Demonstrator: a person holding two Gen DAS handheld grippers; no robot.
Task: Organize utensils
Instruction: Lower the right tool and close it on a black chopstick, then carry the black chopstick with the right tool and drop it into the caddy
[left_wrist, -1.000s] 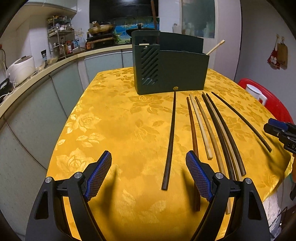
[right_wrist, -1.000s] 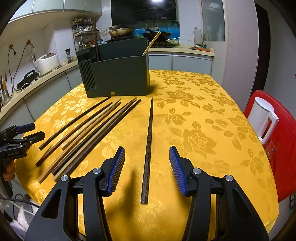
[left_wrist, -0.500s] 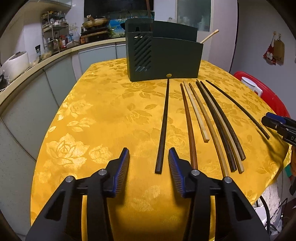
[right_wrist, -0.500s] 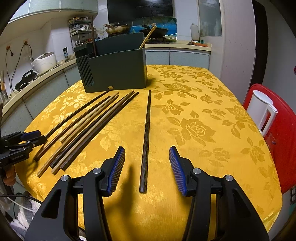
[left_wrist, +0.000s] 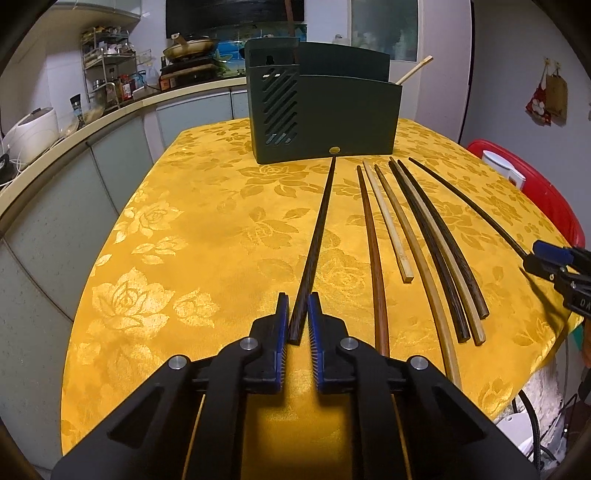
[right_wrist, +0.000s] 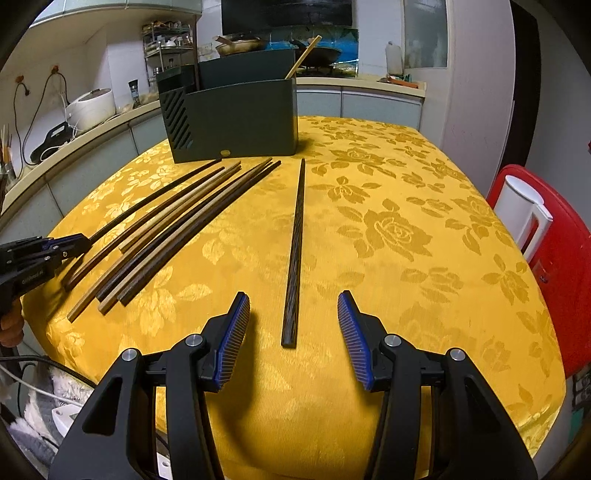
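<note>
L gripper (left_wrist: 298, 314) is clamped on the near end of a long dark wooden chopstick (left_wrist: 317, 236) lying on the yellow floral tablecloth (left_wrist: 192, 236); its far tip almost meets the dark green utensil holder box (left_wrist: 325, 110). R gripper (right_wrist: 293, 332), jaws wide apart, grips nothing; another long dark chopstick (right_wrist: 295, 243) lies btwn its fingers, not touching. Row of six mixed wooden chopsticks (right_wrist: 177, 225) lies to its left.

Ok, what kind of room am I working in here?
A home kitchen, most likely: a rice cooker on the counter, woks on the stove behind, and chopsticks on a yellow tablecloth.
</note>
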